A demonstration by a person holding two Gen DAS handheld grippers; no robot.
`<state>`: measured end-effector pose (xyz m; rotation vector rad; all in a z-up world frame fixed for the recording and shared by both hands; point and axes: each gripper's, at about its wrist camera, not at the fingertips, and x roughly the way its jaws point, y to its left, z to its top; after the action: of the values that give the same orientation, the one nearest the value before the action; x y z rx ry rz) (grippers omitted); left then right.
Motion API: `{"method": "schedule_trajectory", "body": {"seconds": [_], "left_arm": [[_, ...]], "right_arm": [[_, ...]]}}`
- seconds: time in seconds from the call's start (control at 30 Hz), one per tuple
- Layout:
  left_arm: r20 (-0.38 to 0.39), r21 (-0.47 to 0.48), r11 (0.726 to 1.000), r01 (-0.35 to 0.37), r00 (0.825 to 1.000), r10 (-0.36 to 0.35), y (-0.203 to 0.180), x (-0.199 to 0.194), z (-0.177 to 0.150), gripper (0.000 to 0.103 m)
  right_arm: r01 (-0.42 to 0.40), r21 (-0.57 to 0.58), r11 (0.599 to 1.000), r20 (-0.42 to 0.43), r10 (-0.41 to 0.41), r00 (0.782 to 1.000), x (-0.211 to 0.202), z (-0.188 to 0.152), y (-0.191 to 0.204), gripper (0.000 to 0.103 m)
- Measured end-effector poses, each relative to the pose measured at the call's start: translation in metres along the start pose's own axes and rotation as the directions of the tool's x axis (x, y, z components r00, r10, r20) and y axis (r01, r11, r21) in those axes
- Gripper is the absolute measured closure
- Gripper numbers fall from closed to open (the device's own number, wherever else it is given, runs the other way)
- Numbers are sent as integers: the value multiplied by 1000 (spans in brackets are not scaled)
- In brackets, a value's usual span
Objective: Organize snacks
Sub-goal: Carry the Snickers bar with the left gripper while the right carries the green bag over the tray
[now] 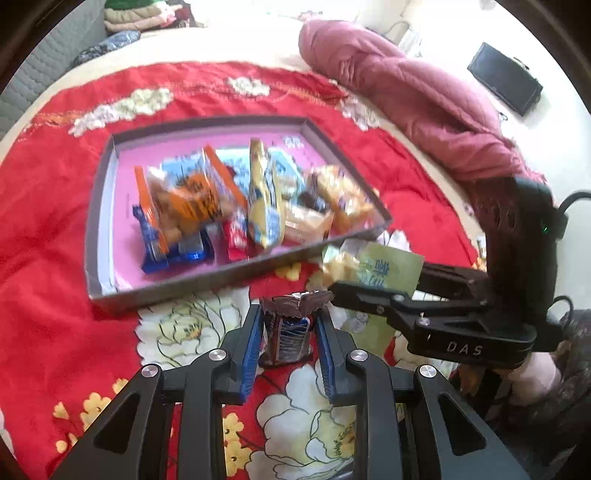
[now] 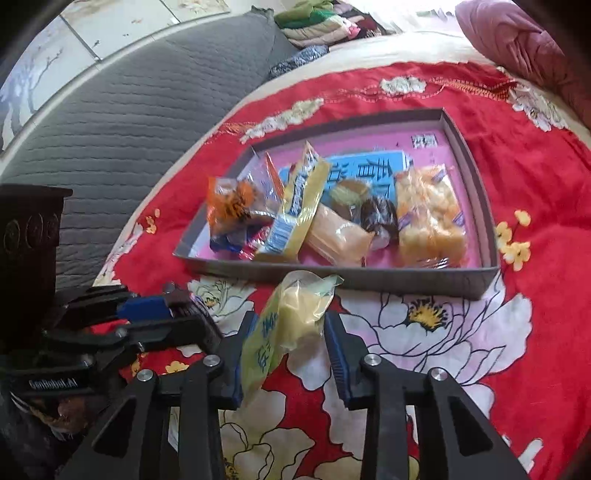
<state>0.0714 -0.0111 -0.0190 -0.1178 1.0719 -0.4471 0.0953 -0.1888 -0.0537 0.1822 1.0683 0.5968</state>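
A shallow grey box with a pink floor [image 1: 110,206] [image 2: 476,192] lies on the red flowered blanket and holds several wrapped snacks. My left gripper [image 1: 286,347] is shut on a brown chocolate bar [image 1: 286,332], held just short of the box's near wall. My right gripper [image 2: 290,354] is shut on a pale green-yellow snack packet [image 2: 295,314], also in front of the box's near wall. The right gripper also shows in the left wrist view [image 1: 354,291], with the packet [image 1: 384,269] in it. The left gripper shows at the left of the right wrist view [image 2: 147,314].
A pink quilt [image 1: 406,96] lies bunched behind and right of the box. A grey quilted cushion [image 2: 129,110] runs along the left. Folded clothes [image 2: 321,22] are stacked at the back. A dark flat device [image 1: 506,79] lies far right.
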Motion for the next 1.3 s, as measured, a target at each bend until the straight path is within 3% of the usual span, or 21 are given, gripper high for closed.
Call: {"method": "schedule_trajectory", "body": {"seconds": [0.13, 0.2, 0.5, 0.83, 1.3], "left_arm": [[24, -15, 1000, 0, 1000, 0, 1, -7, 6, 74], [37, -17, 1000, 2, 999, -1, 2, -12, 8, 74], [98, -40, 999, 2, 995, 2, 3, -22, 33, 74], [112, -49, 998, -30, 993, 36, 4, -10, 63, 74], [79, -113, 991, -71, 994, 80, 17, 23, 75, 74]], "right_arm": [[-8, 40, 999, -2, 8, 1000, -1, 0, -7, 67], [-57, 60, 997, 40, 55, 998, -11, 3, -9, 67], [-92, 51, 994, 173, 82, 981, -36, 22, -12, 67], [-86, 60, 994, 251, 69, 966, -42, 48, -29, 67], [-35, 64, 997, 256, 18, 966, -28, 69, -45, 67]]}}
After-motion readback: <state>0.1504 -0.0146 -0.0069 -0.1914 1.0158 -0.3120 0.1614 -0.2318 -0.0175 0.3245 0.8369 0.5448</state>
